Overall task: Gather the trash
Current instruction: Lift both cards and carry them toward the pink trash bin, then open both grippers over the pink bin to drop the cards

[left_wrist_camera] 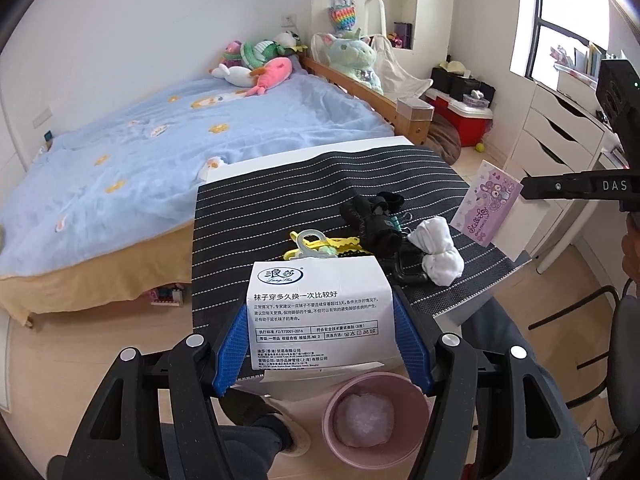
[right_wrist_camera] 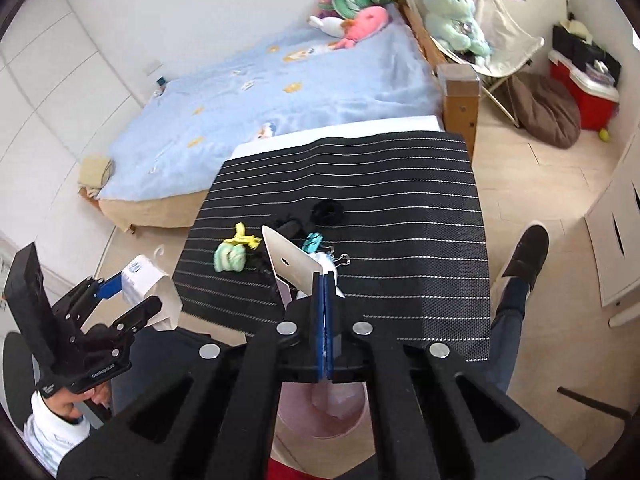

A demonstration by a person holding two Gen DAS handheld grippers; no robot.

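Both grippers loaded above pink bin [left_wrist_camera: 376, 420].
Left gripper [left_wrist_camera: 320, 344] clamped on white sock label [left_wrist_camera: 318, 312]; right gripper [right_wrist_camera: 325, 300] clenched on purple card [left_wrist_camera: 494, 208], at desk [right_wrist_camera: 420, 216] front edge.

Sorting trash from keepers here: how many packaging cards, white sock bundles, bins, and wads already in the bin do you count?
Packaging cards: 2 (white sock label, purple card)
White sock bundle: 1
Pink bin: 1
Wad in the bin: 1
Total: 5
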